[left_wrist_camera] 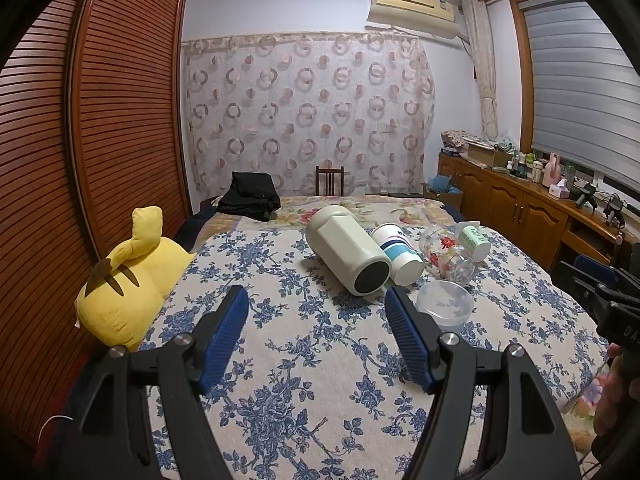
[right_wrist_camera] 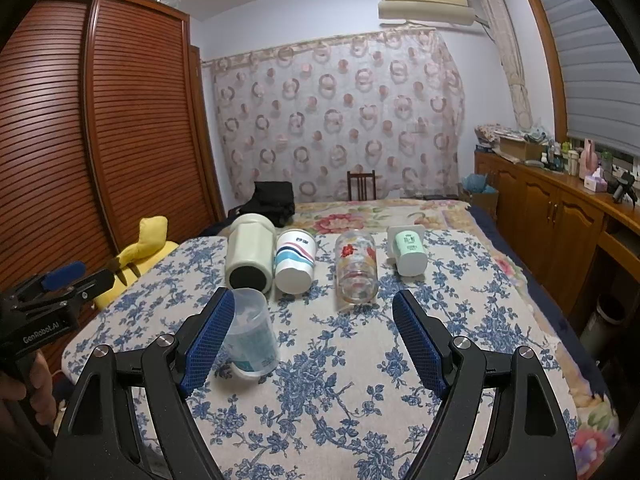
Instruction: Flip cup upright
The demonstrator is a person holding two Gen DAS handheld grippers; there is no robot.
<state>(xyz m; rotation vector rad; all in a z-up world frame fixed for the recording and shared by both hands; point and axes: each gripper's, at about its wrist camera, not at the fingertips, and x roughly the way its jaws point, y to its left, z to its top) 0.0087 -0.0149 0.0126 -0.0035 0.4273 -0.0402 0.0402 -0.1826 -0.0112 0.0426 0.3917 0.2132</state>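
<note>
Several cups lie on their sides on a blue-flowered cloth (right_wrist_camera: 360, 360) on the bed: a cream flask (right_wrist_camera: 248, 254), a white striped paper cup (right_wrist_camera: 294, 260), a flowered glass (right_wrist_camera: 356, 270) and a small green cup (right_wrist_camera: 408, 252). A clear plastic cup (right_wrist_camera: 250, 332) stands nearer, beside my right gripper's left finger. The flask (left_wrist_camera: 346, 252), paper cup (left_wrist_camera: 400, 252), glass (left_wrist_camera: 450, 254), green cup (left_wrist_camera: 474, 240) and clear cup (left_wrist_camera: 444, 308) also show in the left wrist view. My left gripper (left_wrist_camera: 316, 300) is open and empty before the flask. My right gripper (right_wrist_camera: 314, 308) is open and empty.
A yellow plush toy (left_wrist_camera: 132, 280) lies at the bed's left edge beside a slatted wooden wardrobe (left_wrist_camera: 80, 140). A black bag (left_wrist_camera: 252, 196) and a chair (left_wrist_camera: 330, 180) are at the far end. A wooden cabinet (right_wrist_camera: 560, 216) with clutter runs along the right.
</note>
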